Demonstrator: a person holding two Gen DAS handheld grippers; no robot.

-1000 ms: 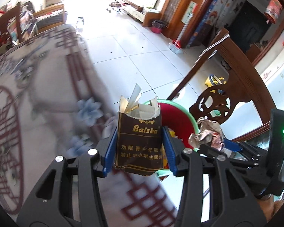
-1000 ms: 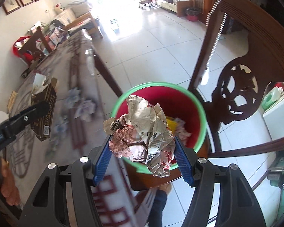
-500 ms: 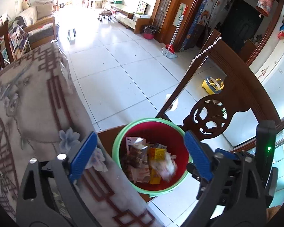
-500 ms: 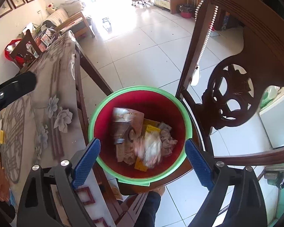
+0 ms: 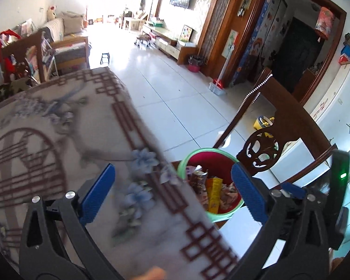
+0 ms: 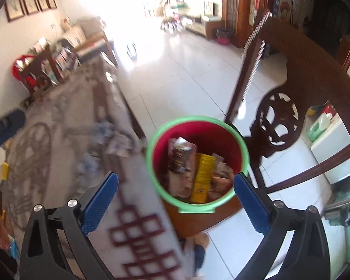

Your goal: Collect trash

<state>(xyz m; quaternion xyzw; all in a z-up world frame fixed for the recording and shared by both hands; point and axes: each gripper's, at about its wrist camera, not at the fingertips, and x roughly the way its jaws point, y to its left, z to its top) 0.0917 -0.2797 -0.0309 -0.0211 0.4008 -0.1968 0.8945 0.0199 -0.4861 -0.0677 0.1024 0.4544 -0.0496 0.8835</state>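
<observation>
A red bin with a green rim stands on a wooden chair seat beside the table; it also shows in the left wrist view. Inside lie a brown cigarette pack, a yellow box and crumpled wrappers. My right gripper is open and empty, above and in front of the bin. My left gripper is open and empty, over the table edge to the left of the bin.
The table carries a grey cloth with red lattice and blue flowers. A carved wooden chair back rises right of the bin. A small yellow item lies on the table at far left. White tiled floor stretches beyond.
Both grippers opened and let go: the cigarette pack and the crumpled wrapper now lie in the bin. Both grippers have since drawn back and to the left, toward the table.
</observation>
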